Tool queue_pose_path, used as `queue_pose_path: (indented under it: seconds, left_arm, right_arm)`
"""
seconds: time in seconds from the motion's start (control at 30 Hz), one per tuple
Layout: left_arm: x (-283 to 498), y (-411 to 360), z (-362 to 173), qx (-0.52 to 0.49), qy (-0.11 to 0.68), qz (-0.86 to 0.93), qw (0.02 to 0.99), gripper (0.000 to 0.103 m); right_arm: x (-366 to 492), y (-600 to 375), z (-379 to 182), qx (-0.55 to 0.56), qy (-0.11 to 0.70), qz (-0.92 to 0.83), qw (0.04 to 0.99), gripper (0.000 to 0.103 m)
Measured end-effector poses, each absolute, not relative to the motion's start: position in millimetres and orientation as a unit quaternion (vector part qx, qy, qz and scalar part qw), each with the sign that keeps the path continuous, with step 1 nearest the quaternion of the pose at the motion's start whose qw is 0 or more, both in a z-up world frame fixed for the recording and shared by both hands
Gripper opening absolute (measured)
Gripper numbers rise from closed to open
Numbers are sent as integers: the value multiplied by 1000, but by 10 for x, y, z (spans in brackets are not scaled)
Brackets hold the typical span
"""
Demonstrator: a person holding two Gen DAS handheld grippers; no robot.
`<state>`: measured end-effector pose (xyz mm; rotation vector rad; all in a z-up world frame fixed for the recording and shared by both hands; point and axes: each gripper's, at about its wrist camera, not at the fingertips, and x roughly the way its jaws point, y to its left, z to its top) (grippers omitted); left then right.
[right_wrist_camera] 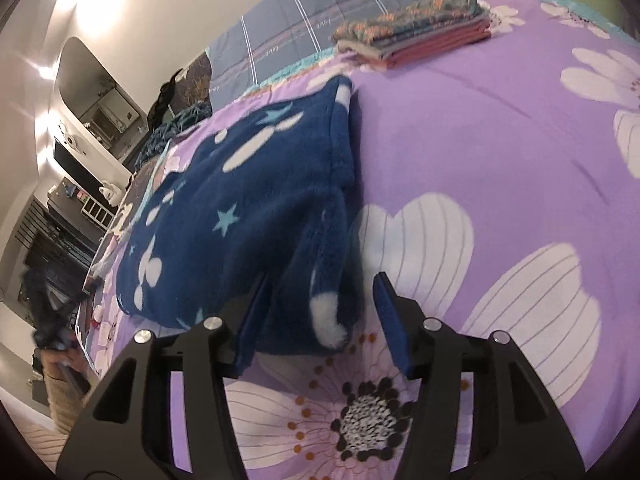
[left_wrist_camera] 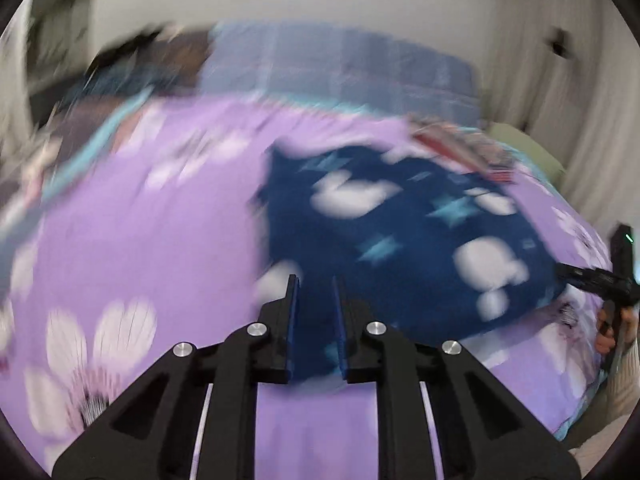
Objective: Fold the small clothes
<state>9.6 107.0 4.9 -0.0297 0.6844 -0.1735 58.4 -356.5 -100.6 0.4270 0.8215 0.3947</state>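
- Left wrist view (blurred): the left gripper (left_wrist_camera: 316,312) sits at lower centre. Its jaws are narrowly parted with an edge of the navy fleece garment (left_wrist_camera: 400,232) between them; whether the pads pinch it cannot be told. The garment lies centre-right on the purple floral bedspread (left_wrist_camera: 140,220).
- Right wrist view: the right gripper (right_wrist_camera: 320,312) sits at lower centre. Its jaws stand open astride the garment's near corner, the pads not pressing it. The garment spreads toward centre-left.
- Progress: a stack of folded clothes (right_wrist_camera: 412,28) rests at top centre, so earlier items appear finished. This garment looks partly doubled; further folds and stacking appear to remain.
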Motion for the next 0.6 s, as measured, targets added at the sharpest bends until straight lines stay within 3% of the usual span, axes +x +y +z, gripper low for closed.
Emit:
queue_pose_path:
  seconds: [0.1,0.13,0.17,0.27,0.47,0.6]
  left_arm:
    - [168,345,163,36,327,-152,932,49]
    - [183,124,129,43,331,-177,926,50]
    - [254,-225,52,58,347,-221,910,50]
    - [266,-1085,-232,117,376,-287,873,51]
    - [263,-2301,-563,207,365,-341,841,71]
    - [313,-2519,-734,257,362,-311,840,72]
  right_arm:
    - [600,-3711,-1020,215,391,171,879,40]
    - [609,-3765,-1019,218,389,164,880,36]
    - [617,-3804,-1011,214,390,153,882,25]
    - [699,-3930,-976,199,399,124,886,18]
    - [905,-4102,-884,187,409,156,880,17]
    - [1195,-4059,-835,178,426,205,863,17]
